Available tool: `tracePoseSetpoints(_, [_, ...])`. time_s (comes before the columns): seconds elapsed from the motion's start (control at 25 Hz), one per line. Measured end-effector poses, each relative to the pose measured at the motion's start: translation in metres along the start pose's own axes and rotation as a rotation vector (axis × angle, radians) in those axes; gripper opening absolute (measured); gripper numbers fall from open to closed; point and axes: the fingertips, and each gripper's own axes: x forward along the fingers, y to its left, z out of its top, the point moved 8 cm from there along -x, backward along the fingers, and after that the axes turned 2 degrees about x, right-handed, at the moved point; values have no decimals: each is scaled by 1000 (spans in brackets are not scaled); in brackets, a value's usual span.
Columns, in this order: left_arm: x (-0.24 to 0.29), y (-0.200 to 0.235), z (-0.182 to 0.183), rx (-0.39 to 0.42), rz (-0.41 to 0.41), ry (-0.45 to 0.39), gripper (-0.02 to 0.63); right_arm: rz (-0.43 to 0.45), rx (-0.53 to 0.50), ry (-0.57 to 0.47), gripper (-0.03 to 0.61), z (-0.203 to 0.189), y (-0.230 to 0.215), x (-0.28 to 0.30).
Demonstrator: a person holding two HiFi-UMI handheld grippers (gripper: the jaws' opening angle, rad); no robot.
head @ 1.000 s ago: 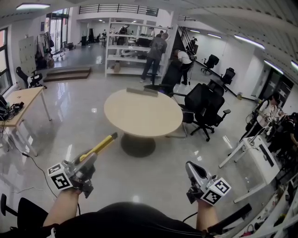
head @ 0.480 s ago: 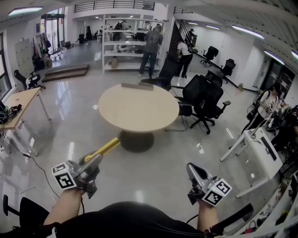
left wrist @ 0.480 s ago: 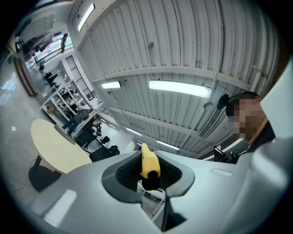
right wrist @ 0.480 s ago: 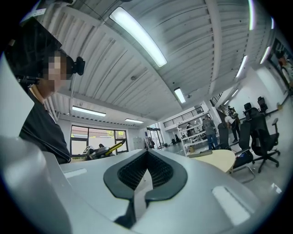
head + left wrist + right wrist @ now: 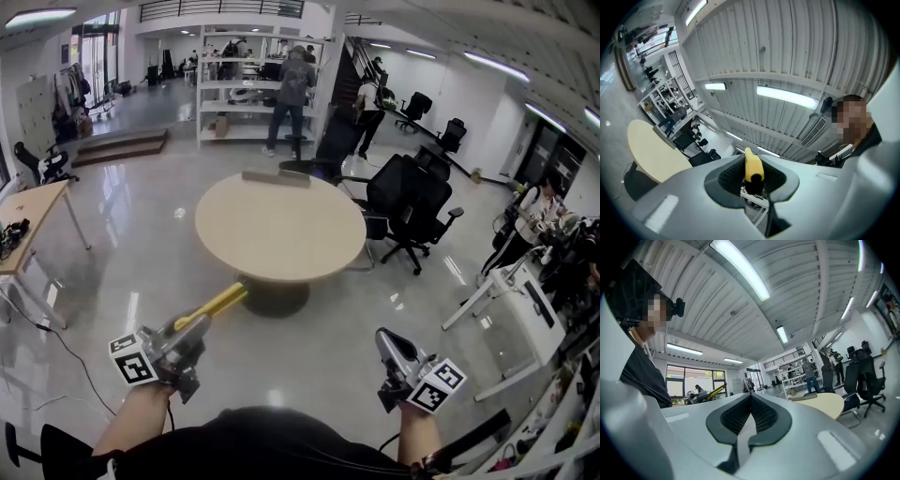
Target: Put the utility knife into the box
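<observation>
Left claw (image 5: 752, 182): jaws clamped on the utility knife (image 5: 753, 165), yellow body pinched between the dark ribbed pads, black end nearest the camera. Head view: left claw (image 5: 190, 328) held low at the person's left, marker cube at its rear; utility knife (image 5: 216, 304) sticks out ahead of it, angled up and right, in the air above the floor (image 5: 122, 244), short of the table's near edge

Right claw (image 5: 750, 414): jaws together, pads meeting along a thin seam, nothing between them. Head view: right claw (image 5: 388, 343) low at the person's right, well apart from the left claw, pointing up and left

Further out: round beige tabletop (image 5: 281, 234) on a dark pedestal, ahead of both claws. A low grey box (image 5: 275, 177) lies at its far rim, well apart from the knife; same box (image 5: 809, 398) shows in the right gripper view

Beyond: black office chairs (image 5: 412, 211) right of the table, white shelving (image 5: 248, 89) at the back, a person (image 5: 291, 89) standing at it, a wooden desk (image 5: 33, 220) far left
</observation>
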Motion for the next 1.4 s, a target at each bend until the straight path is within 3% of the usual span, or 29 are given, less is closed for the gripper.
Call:
tracePoseSetpoints(0.4, [-26, 149, 105, -6, -38, -20, 67, -21, -46, -27, 15, 6, 14, 176])
tracePoseSetpoints(0.8, [-2, 237, 119, -51, -5, -6, 67, -34, -20, 20, 15, -1, -37, 252])
tracePoseSetpoints(1.08, [67, 256, 101, -31, 37, 1, 67, 15, 11, 20, 15, 9, -128, 260])
tracePoseSetpoints(1.4, [193, 248, 70, 19, 89, -36, 67, 135, 22, 13, 15, 62, -270, 254])
